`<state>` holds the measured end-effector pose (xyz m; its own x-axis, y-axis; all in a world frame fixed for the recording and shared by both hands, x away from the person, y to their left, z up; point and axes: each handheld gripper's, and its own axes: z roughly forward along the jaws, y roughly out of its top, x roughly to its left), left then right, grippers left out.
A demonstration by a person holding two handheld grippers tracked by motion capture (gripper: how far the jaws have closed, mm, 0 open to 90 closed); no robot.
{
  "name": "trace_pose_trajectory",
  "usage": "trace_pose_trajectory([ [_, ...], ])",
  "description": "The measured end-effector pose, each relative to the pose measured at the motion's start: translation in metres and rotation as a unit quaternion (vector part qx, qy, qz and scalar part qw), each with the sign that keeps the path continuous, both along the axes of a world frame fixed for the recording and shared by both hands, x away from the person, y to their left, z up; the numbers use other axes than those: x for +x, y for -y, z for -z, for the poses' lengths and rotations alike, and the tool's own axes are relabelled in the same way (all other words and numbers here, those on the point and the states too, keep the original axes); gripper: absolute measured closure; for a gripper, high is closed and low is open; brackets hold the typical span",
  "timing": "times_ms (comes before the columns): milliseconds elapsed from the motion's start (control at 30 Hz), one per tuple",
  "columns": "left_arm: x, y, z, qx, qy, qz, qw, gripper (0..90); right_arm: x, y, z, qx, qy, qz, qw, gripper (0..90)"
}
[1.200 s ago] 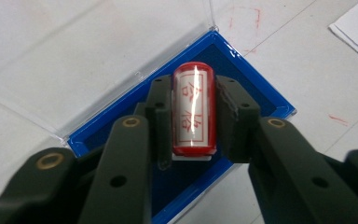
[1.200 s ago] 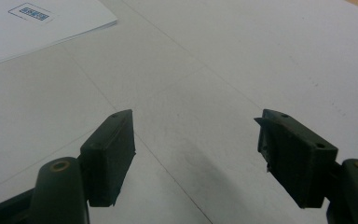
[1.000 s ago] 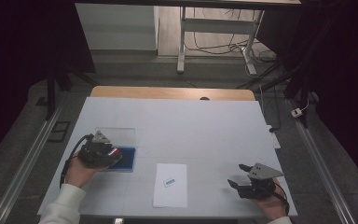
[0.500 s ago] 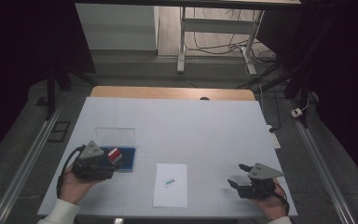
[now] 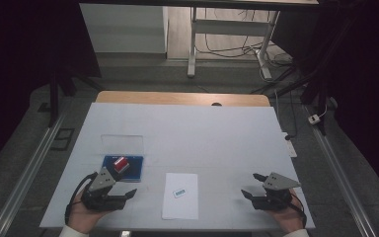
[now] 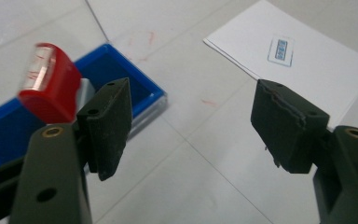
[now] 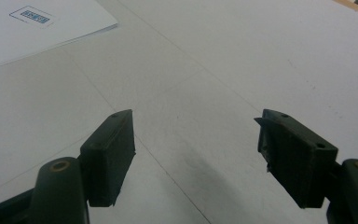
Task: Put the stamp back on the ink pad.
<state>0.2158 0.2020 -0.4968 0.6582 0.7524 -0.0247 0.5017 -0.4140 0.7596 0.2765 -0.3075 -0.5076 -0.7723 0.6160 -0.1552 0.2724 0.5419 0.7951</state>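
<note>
A red stamp (image 5: 121, 163) stands in a blue ink-pad tray (image 5: 135, 168) at the near left of the table. My left gripper (image 5: 128, 195) lies just in front of the tray, apart from the stamp. In the left gripper view the stamp (image 6: 46, 84) rises behind the left jaw of this gripper (image 6: 191, 121), beside the tray (image 6: 154, 93). Its jaws have just been opening and nothing is between them. A white sheet of paper (image 5: 180, 205) bears a small blue stamp mark (image 5: 179, 193). My right gripper (image 5: 249, 184) rests open at the near right, over bare table (image 7: 193, 149).
A clear lid (image 5: 122, 142) lies flat behind the blue tray. The white table cover ends at a wooden strip (image 5: 182, 98) on the far side. The paper (image 7: 28, 37) lies to the left of my right gripper. Metal rails (image 5: 24, 173) flank the table.
My left gripper has let go of the red stamp and drawn back toward the near edge with its jaws wider. The stamp stays in the blue tray. The right gripper has not moved.
</note>
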Motion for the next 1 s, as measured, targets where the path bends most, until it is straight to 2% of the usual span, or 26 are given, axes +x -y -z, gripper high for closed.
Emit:
trace_pose_trajectory([
  [367, -0.002, 0.009, 0.014, 0.002, 0.000, 0.009, 1.0000, 29.8, 0.001, 0.003, 0.000, 0.003, 0.002, 0.001, 1.0000, 26.6],
  [1000, -0.002, 0.009, 0.014, 0.002, 0.004, 0.007, 1.0000, 29.7, 0.001, 0.003, 0.000, 0.004, 0.004, 0.000, 1.0000, 26.6],
])
